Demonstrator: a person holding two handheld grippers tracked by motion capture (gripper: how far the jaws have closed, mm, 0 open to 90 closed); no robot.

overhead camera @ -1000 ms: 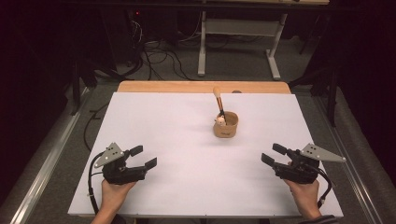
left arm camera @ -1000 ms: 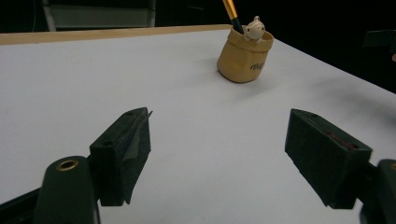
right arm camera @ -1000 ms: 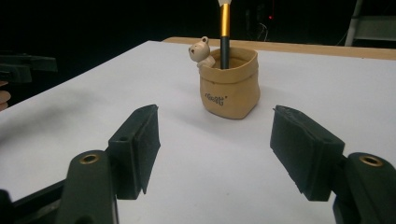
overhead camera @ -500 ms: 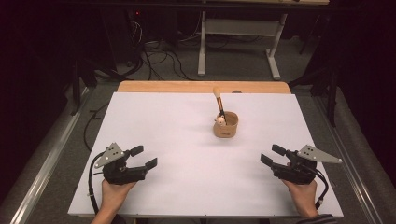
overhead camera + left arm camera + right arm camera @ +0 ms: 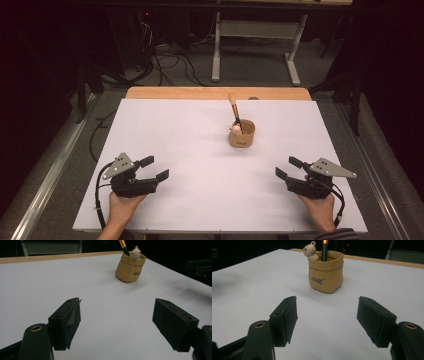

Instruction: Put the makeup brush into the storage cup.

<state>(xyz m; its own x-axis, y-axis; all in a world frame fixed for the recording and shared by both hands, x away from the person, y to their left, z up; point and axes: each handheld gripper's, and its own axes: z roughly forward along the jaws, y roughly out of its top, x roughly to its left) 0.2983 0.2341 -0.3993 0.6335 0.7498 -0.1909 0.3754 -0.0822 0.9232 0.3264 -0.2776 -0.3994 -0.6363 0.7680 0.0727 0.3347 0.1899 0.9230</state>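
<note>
High view shows us resting both tongs, left (image 5: pixel 156 168) and right (image 5: pixel 287 167), spread and empty, well short of the tan sack-shaped pot (image 5: pixel 241 134) with its brush (image 5: pixel 233 106), ready to reach it.

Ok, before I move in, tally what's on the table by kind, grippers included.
Grippers: 2, the left gripper and the right gripper, both open
Pouch holders: 1, the tan pouch
Brushes: 1, the brush standing in the pouch
Bear figures: 1, the bear at the pouch rim
Total: 5
</note>
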